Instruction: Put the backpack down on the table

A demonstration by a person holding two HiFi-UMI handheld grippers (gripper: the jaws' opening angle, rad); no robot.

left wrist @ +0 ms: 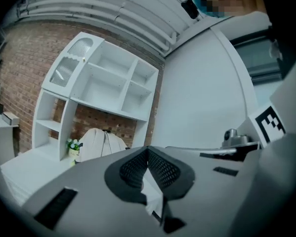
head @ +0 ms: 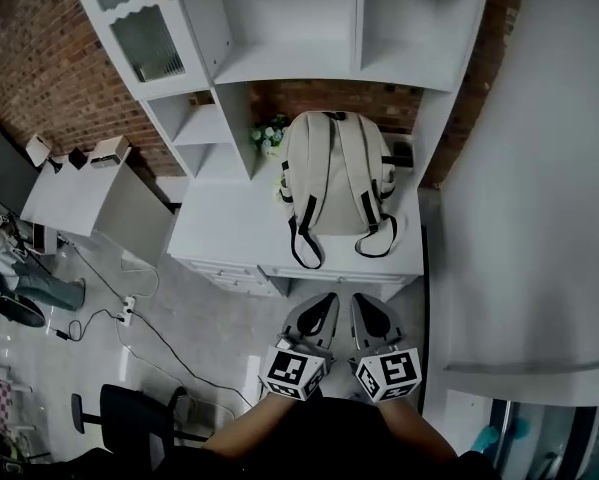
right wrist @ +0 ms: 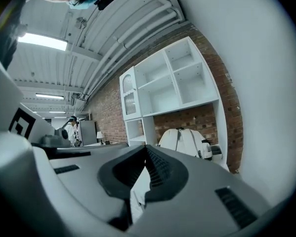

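White table (head: 219, 233) bears backpack (head: 329, 168); left gripper (head: 327, 298), right gripper (head: 362, 300) fingers closed, empty.

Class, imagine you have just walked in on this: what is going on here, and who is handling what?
A person holds a tool in each hand. The left tool and right tool are both shut and empty, side by side close to the person's body, short of the table. The cream backpack stands on the table under the shelf unit, straps facing the person, with a small potted plant beside it. Neither tool touches it, so the backpack looks already set down.
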